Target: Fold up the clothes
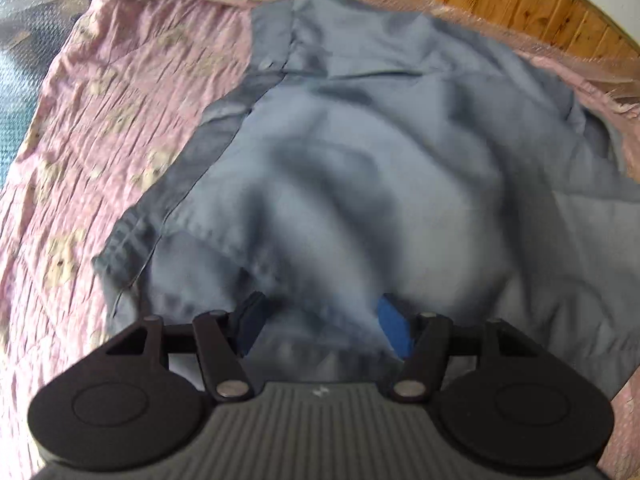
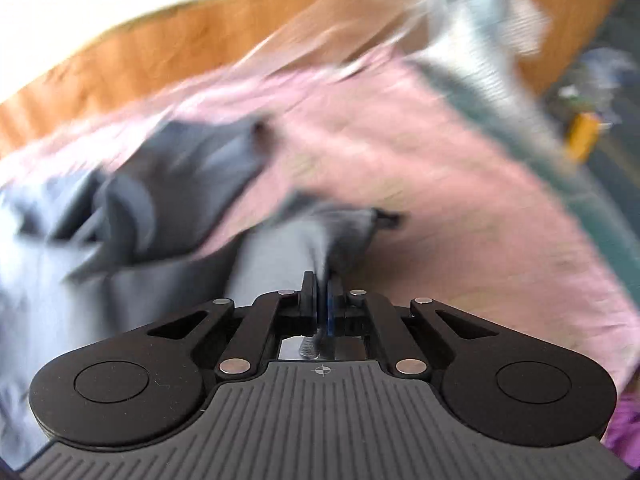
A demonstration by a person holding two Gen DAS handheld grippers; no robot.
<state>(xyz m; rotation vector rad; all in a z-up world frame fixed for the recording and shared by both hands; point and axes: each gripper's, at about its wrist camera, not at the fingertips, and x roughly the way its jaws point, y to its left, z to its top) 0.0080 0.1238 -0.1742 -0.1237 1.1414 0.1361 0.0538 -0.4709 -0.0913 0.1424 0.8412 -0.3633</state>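
A blue-grey shirt (image 1: 360,160) lies rumpled on a pink bedspread (image 1: 100,140), its darker sleeve stretched toward the left. My left gripper (image 1: 320,306) hangs low over the shirt's near edge with its jaws open; the fabric lies under and between the blue pads (image 1: 394,328), and neither pad presses on it. The right wrist view is blurred. In it my right gripper (image 2: 321,282) is shut on a fold of the shirt (image 2: 160,200), and the cloth rises taut from the bedspread (image 2: 460,200) into the closed pads, with a strip poking out behind them.
Wooden panelling (image 1: 520,0) runs along the far side of the bed, also seen as the wooden panelling (image 2: 120,52). A teal floor strip (image 1: 12,120) shows past the bed's left edge. Blurred clutter and a yellow object (image 2: 584,136) sit at the right.
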